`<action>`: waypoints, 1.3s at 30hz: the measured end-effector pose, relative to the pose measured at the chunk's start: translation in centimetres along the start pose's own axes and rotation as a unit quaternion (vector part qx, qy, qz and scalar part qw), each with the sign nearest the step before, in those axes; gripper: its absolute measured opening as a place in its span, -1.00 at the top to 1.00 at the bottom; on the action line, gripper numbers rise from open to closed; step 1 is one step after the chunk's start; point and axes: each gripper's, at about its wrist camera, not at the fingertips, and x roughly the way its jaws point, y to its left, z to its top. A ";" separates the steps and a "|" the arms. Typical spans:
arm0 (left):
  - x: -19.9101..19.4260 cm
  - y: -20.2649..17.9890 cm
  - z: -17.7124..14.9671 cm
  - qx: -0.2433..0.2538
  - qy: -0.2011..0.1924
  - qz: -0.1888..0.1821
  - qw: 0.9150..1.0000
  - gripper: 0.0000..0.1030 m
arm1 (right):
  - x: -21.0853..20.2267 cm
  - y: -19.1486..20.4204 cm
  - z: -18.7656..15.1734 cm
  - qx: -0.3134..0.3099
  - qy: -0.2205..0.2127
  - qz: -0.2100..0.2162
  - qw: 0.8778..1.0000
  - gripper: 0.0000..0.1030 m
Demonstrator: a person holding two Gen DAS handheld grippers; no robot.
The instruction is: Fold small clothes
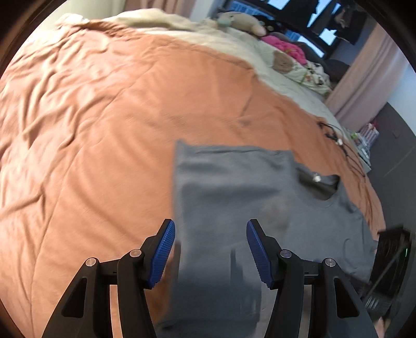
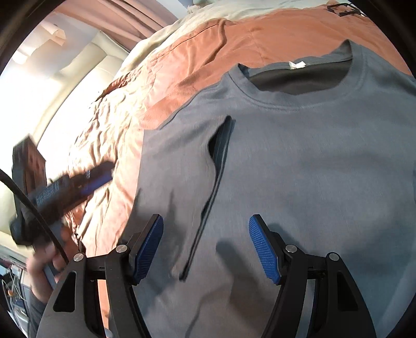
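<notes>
Spreading across both views, the wide bed with its rumpled orange cotton duvet (image 1: 104, 124) serves as the folding surface, which is why the garment lies flat on it rather than being held in the air. A cream blanket (image 1: 182, 28) covers the head end, with a beige plush toy (image 1: 239, 22) and a heap of pink clothing (image 1: 286, 46) pushed up there, out of the working area. The grey short-sleeved cotton T-shirt (image 2: 299, 169) lies front-up near the foot edge of the bed, neckline towards the head end and its white label showing inside the collar; one side appears already turned in over the chest, leaving a straight edge and a dark slit-like fold (image 2: 215, 182) down the front, which I take as a first lengthwise fold. Hovering just above that fold, the right gripper (image 2: 205, 249) has its blue ribbed pads spread with nothing between them, so it looks to have let the cloth go. Over the straight side edge of the shirt, the left gripper (image 1: 210, 252) likewise stands apart, its pads clear of the fabric; the right-wrist view shows it blurred in the person's hand (image 2: 44, 262) above the bare duvet. Probably both are freed to take the other side next.
</notes>
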 end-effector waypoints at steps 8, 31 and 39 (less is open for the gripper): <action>-0.1 3.3 -2.9 -0.008 0.029 0.009 0.999 0.06 | 3.1 -0.2 2.4 0.000 -0.005 -0.009 1.000 -0.30; 0.9 3.4 -7.7 0.005 0.090 -0.015 0.996 0.73 | 7.9 0.3 6.0 0.019 -0.011 -0.042 0.999 0.85; -0.5 5.1 -7.6 -0.014 0.083 -0.020 0.996 0.80 | 5.6 0.7 4.8 -0.002 -0.020 -0.057 0.998 1.00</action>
